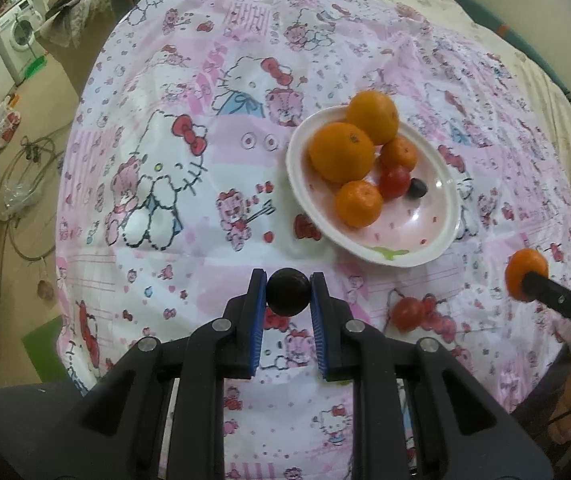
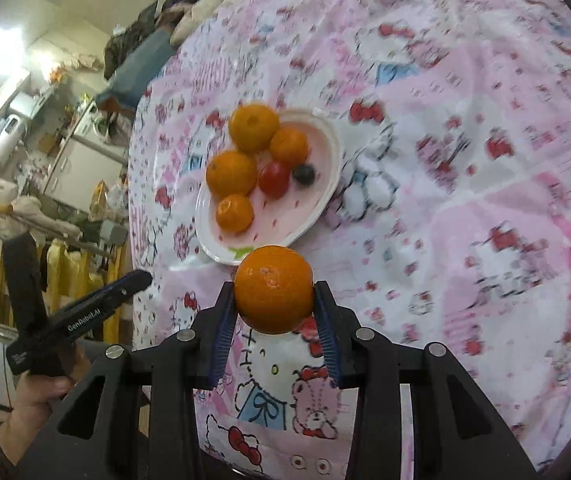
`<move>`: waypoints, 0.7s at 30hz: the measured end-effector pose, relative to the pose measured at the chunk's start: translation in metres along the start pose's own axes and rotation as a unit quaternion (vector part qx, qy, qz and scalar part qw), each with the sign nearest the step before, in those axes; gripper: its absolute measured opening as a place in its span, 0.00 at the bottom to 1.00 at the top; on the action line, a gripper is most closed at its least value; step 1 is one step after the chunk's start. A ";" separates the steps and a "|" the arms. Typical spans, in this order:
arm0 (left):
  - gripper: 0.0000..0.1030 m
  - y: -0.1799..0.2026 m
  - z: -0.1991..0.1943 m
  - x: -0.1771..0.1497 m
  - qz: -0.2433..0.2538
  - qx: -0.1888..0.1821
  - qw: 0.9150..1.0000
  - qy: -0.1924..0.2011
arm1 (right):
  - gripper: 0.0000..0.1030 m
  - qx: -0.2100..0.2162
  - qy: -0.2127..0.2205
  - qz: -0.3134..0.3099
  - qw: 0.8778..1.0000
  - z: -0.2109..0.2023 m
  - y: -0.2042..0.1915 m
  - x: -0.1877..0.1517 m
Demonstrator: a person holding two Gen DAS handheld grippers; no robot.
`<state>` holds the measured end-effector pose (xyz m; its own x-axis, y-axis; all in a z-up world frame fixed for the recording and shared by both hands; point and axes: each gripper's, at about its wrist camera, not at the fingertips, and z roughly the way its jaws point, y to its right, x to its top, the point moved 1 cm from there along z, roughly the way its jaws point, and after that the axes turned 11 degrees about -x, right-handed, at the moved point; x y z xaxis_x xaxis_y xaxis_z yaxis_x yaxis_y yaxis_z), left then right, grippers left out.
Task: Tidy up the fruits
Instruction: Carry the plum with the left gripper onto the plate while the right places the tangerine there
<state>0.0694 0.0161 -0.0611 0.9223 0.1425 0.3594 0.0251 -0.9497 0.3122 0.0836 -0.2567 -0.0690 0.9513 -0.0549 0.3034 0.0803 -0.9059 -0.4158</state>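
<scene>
The right gripper (image 2: 273,300) is clamping a round orange mandarin (image 2: 272,289) between its blue-padded fingers. At twelve o'clock a white oval plate (image 2: 327,196) is holding four mandarins, a red tomato (image 2: 274,179) and a dark berry (image 2: 304,174) on the pink cartoon-print cloth (image 2: 465,200).

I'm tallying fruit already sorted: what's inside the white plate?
The white plate holds four oranges, one red tomato and one dark round fruit. Anything beneath the oranges is hidden.
</scene>
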 end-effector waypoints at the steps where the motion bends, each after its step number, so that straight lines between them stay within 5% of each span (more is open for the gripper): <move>1: 0.17 0.001 -0.001 0.003 -0.001 -0.009 1.000 0.002 | 0.39 0.002 0.007 0.003 1.000 -0.005 0.002 0.003; 9: 0.17 0.004 0.004 0.031 -0.002 -0.036 0.999 -0.002 | 0.39 0.005 0.042 0.005 0.999 -0.024 0.010 0.040; 21: 0.17 0.020 0.046 0.063 0.025 -0.038 0.999 -0.015 | 0.39 -0.020 0.003 -0.015 1.000 0.026 0.008 0.086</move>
<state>0.1461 -0.0073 -0.0728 0.9331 0.0862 0.3492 -0.0488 -0.9316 0.3603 0.1742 -0.2573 -0.0684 0.9469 -0.0307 0.3199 0.0957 -0.9233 -0.3720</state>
